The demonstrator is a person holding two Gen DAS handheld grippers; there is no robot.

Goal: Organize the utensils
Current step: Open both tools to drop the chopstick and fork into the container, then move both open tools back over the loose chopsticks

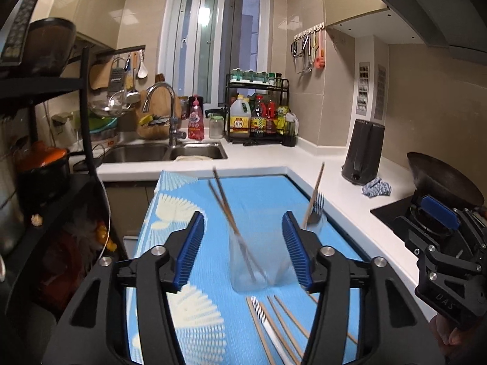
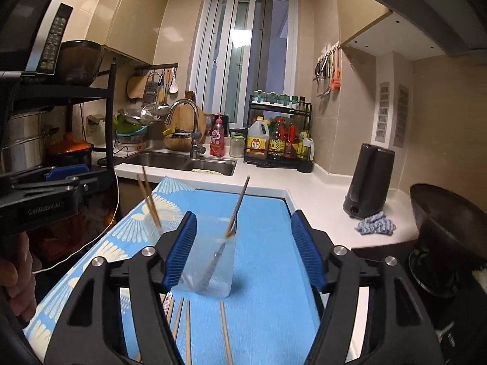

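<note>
Loose chopsticks [image 1: 286,328] lie nearest, flat on the blue cloth [image 1: 261,194] below the left claw [image 1: 243,249]. Desk: cloth-covered, set in a white-countered kitchen; sink [image 1: 164,152] and window [image 1: 213,36] beyond. Kettle [image 1: 363,152], rag [image 1: 376,188] and wok [image 1: 441,176] to the right. Glass [image 2: 207,261]: upright between both claws' spread fingers, untouched, holding chopsticks and a fork [image 1: 315,213]. Right claw [image 2: 243,252]: spread, empty.

Clear glass tumbler [image 2: 210,261] upright on blue cloth, holding wooden-handled steel fork [image 2: 231,222] and two brown chopsticks [image 1: 226,206], all leaning. More wooden chopsticks [image 1: 283,325] flat just before it.
</note>
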